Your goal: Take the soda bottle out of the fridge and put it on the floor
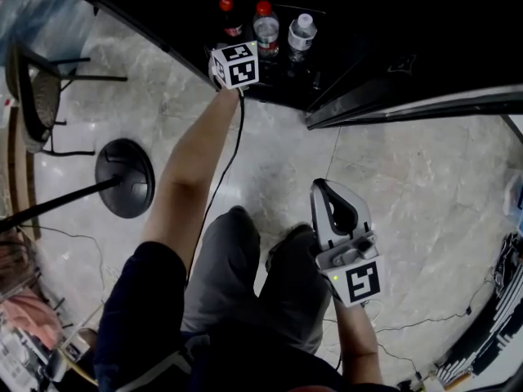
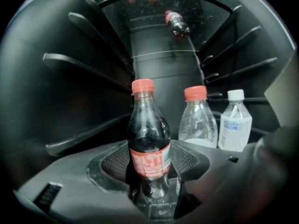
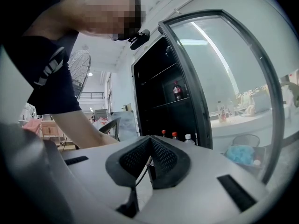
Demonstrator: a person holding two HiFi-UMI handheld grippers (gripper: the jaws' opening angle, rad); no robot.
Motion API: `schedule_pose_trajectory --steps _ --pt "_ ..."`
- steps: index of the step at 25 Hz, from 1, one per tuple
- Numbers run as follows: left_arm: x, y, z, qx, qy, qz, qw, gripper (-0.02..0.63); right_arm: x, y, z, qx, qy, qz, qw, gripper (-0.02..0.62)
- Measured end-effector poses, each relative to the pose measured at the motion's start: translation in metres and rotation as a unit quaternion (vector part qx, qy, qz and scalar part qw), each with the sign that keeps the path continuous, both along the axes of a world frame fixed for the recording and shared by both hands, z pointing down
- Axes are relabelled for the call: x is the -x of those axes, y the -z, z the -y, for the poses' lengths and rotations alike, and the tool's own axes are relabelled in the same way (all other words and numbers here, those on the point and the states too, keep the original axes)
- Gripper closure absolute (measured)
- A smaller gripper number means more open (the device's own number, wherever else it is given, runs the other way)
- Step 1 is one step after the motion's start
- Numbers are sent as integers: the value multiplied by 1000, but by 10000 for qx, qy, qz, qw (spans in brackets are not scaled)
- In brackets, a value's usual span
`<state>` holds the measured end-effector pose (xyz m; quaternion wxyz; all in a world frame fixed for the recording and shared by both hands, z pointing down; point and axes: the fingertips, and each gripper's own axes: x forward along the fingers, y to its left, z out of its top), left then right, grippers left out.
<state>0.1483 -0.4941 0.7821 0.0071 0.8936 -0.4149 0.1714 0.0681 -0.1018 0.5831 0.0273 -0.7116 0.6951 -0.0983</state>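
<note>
Marble floor (image 1: 409, 178), open dark fridge (image 1: 368, 64), a soda bottle (image 2: 149, 143) low inside.
The bottle stands upright between the left gripper's (image 2: 148, 171) open jaws, which aren't pressing on it. Two clear bottles (image 2: 198, 120) stand beside it. The right gripper's (image 3: 150, 141) jaws are closed on nothing.

- Head view: I look steeply down at the open fridge (image 1: 359, 39).
- Left gripper view: close inside it, facing three bottles (image 2: 198, 118).
- Right gripper view: farther back, same bottles (image 3: 174, 135).
</note>
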Motion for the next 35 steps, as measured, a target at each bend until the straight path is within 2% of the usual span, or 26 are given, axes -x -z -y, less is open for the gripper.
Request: schedule_pose_trajectory --steps 6,14,22,29,35 --pt "10 3 -13 60 -199 -7 9998 321 2 -3 -1 60 38 18 10000 577" --pt "19 18 -51 -158 -778 -97 9968 322 6 -5 -1 131 146 48 9998 577" --pt "60 37 -106 -151 -1372 -307 9900 322 3 -17 -3 255 255 -29 9993 577" --pt "99 12 -146 -48 -1782 -253 9837 322 -3 -48 7 357 361 -303 9982 577" --pt "119 -24 -164 -23 -1940 -203 9808 322 -1 -83 19 353 545 -410 9970 577"
